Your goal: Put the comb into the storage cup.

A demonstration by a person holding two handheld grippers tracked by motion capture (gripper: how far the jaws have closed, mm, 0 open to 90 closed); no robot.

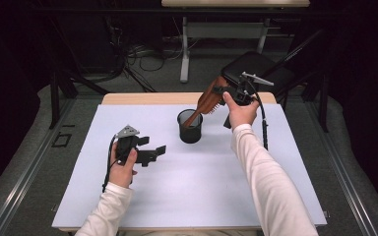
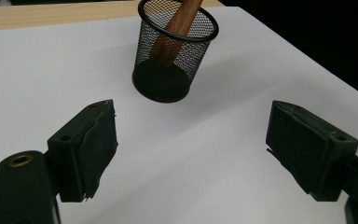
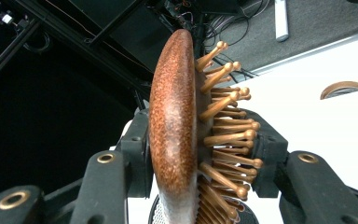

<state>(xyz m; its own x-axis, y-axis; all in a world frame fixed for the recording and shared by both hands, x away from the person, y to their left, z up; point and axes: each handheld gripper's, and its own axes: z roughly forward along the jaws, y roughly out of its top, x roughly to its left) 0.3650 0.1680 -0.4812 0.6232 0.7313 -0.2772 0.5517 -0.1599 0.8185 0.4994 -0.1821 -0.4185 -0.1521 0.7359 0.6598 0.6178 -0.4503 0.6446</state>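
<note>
The hairbrush [image 2: 175,30] handle's top is cut off (left gripper view), its lower end veiled by mesh

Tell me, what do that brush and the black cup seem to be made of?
The brush looks like polished reddish-brown wood, with speckled grain, a soft sheen and round-tipped pegs that also look wooden. The cup seems to be black-coated wire mesh: the handle shows through its wall.

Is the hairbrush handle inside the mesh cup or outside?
Inside: the hairbrush leans with its handle down in the mesh cup, its head clamped by the right gripper.
</note>
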